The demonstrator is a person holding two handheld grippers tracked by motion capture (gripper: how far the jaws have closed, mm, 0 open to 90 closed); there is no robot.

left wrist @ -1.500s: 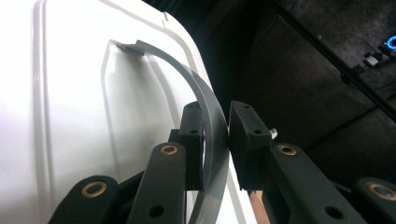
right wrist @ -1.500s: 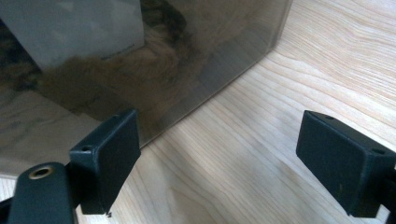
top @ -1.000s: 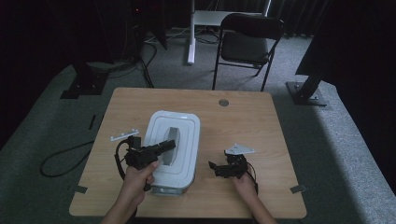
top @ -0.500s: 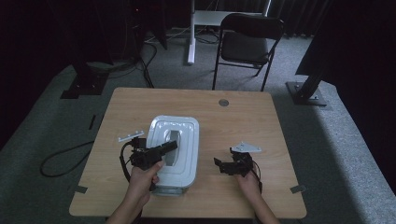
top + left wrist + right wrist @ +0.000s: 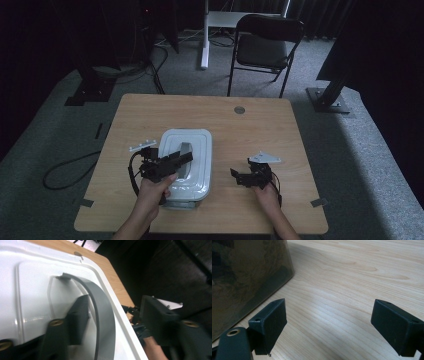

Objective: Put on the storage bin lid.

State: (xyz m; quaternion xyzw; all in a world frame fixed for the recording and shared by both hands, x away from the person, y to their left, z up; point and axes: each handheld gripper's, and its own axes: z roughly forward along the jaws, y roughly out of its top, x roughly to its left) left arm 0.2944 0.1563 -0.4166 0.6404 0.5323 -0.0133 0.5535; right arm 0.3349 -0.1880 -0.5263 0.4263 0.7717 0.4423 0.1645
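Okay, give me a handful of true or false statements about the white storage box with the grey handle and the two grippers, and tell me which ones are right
1. The white lid sits on the box on the wooden table. True.
2. The left gripper is clamped shut on the grey handle. False: its jaws have just been opening and stand apart, one on each side of the handle.
3. The right gripper holds a cup. False: its jaws are open over bare table, with nothing between them.
4. The right gripper rests beside the box, not on it. True.
5. The lid lies upside down on the floor. False: it is on the box.
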